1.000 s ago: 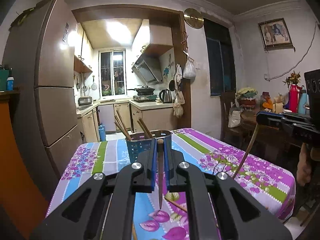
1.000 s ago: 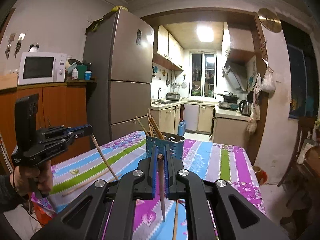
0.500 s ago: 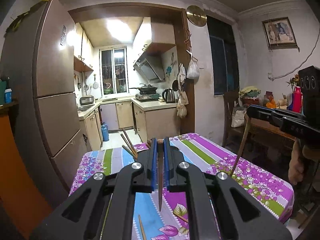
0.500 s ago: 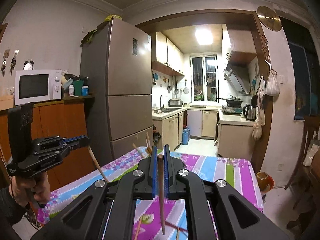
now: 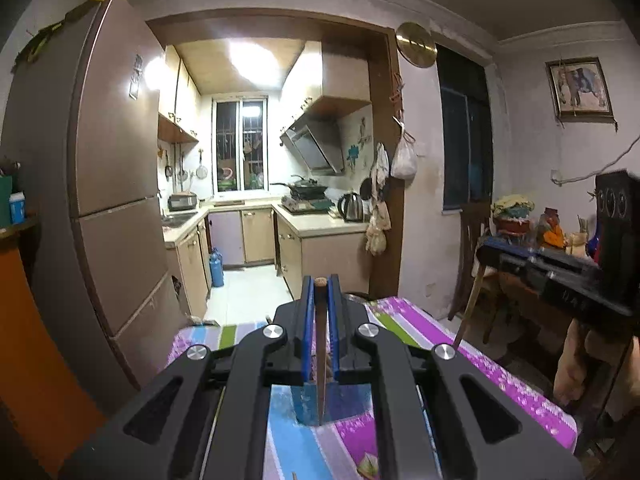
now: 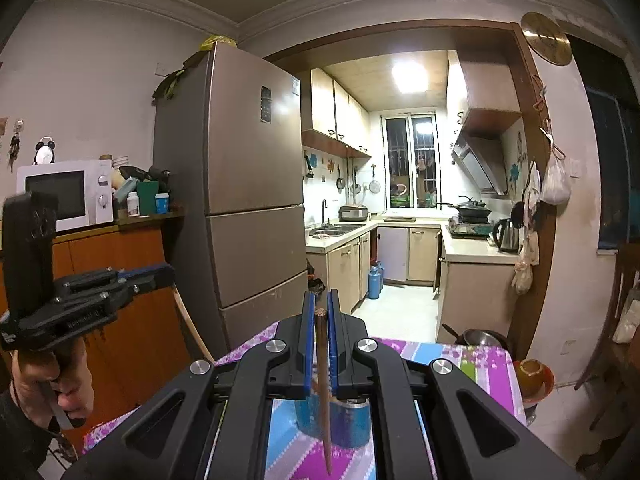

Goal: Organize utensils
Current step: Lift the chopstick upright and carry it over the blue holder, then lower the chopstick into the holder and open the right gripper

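Left wrist: your left gripper [image 5: 319, 300] pinched a chopstick [image 5: 320, 360], tip over the blue holder [image 5: 308, 404].
Right wrist: your right gripper [image 6: 319, 312] clamped its chopstick [image 6: 323, 392] above that holder [image 6: 348, 424], well inside the table edge [image 6: 510, 380].
Hidden: holder mostly blocked by gripper bodies.

Chopstick [image 5: 320, 344] in left hand-held gripper [image 5: 319, 292]

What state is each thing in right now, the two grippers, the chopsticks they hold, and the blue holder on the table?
Left gripper: shut on a brown wooden chopstick, tip pointing down.
Right gripper: shut on a second brown wooden chopstick, tip pointing down.
Blue perforated utensil holder: upright on the floral tablecloth, below both chopsticks; contents hidden by the grippers.
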Tool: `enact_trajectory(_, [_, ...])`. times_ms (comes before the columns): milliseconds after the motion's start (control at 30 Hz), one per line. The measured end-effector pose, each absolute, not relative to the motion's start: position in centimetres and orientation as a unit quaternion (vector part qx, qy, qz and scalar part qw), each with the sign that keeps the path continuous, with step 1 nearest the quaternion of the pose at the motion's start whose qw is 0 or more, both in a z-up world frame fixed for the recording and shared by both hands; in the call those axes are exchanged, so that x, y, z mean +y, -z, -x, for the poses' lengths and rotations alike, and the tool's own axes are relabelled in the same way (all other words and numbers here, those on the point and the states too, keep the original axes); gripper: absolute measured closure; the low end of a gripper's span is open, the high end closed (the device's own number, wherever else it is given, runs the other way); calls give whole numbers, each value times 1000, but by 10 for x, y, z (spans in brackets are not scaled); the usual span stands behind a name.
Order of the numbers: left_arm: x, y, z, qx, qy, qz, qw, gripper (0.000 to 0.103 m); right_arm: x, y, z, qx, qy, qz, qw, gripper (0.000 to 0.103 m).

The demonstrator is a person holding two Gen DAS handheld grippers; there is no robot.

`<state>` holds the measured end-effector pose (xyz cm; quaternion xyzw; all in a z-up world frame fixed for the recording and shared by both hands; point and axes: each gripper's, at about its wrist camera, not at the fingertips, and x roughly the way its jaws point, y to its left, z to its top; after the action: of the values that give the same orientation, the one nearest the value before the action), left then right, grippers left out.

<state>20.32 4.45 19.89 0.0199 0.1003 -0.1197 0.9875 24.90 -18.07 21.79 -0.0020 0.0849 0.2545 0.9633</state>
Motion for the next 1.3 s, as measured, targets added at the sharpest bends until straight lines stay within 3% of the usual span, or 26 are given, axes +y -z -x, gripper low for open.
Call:
enact_trajectory(400, [52,-239,-266,83,103,-3,991,98,-162,-254,-315,69,-248,5,966,96])
enact_trajectory(1300, [45,-173,-373,156,121,3,980,98,-140,-192,-422,124,-248,6,961,96])
